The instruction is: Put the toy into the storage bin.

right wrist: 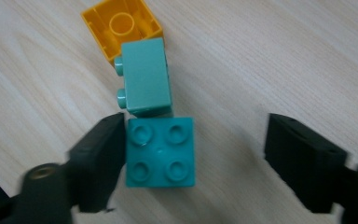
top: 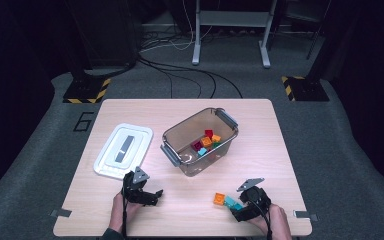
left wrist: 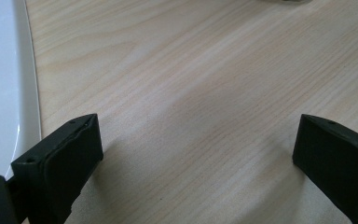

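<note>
Right gripper [right wrist: 193, 154] spread astride a teal four-stud brick [right wrist: 161, 151] on the table's [top: 190, 210] near right, one jaw touching, the other clear, evidently to pinch it; left gripper [left wrist: 196, 154] rests spread, empty; clear bin [top: 200, 141] open, awaiting bricks.

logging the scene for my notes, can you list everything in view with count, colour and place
teal square brick: 1, teal, studs up, between the right jaws, one jaw against its side
pale teal brick: 1, lying on its side, just beyond it
orange brick: 1, hollow side up, farthest of the three
clear bin: 1, grey handles, table middle
bricks in bin: several, red, orange, teal, others unclear
lid: 1, white, left of bin
table: 1, light wood
floor cables: several, black and white, behind table
left gripper: black, open over bare wood
right gripper: black, part closed, not clamped
</note>
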`<control>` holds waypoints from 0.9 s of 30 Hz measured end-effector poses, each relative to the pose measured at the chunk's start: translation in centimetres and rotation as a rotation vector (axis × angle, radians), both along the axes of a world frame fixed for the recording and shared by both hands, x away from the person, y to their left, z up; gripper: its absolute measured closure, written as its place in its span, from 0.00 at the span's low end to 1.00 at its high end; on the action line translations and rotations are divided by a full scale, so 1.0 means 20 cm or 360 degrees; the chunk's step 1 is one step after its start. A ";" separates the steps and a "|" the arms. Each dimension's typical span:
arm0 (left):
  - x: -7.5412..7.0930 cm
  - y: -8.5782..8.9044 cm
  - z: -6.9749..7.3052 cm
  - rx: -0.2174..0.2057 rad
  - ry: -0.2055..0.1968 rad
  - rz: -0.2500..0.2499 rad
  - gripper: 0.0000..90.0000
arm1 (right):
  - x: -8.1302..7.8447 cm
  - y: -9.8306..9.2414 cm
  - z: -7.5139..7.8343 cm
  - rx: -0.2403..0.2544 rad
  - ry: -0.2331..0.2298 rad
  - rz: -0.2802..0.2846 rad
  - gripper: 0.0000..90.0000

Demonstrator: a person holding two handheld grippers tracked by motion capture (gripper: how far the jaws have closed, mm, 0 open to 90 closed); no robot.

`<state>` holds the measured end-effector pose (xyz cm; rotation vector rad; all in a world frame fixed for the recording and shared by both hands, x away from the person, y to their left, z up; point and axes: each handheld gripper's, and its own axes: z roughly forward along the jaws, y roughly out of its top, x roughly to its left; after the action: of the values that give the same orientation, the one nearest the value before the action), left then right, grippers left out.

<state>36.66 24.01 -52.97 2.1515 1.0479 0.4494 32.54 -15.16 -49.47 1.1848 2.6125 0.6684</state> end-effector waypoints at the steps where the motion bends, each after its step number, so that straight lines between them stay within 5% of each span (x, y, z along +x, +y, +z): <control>1: 0.00 0.00 0.00 -0.0001 0.0001 0.0001 0.01 | 0.00 0.00 0.00 -0.0012 0.0001 0.0001 0.32; 9: 0.00 0.00 0.00 0.0003 0.0004 0.0001 0.01 | 0.02 -0.03 0.00 -0.0010 0.0021 -0.0010 0.63; 27: 0.00 0.00 0.00 -0.0002 0.0001 0.0003 0.01 | 0.14 -0.08 0.04 0.0030 -0.0075 -0.0108 0.65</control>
<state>36.65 24.00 -52.97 2.1501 1.0506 0.4488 35.38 -16.71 -48.68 1.2416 2.5206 0.7002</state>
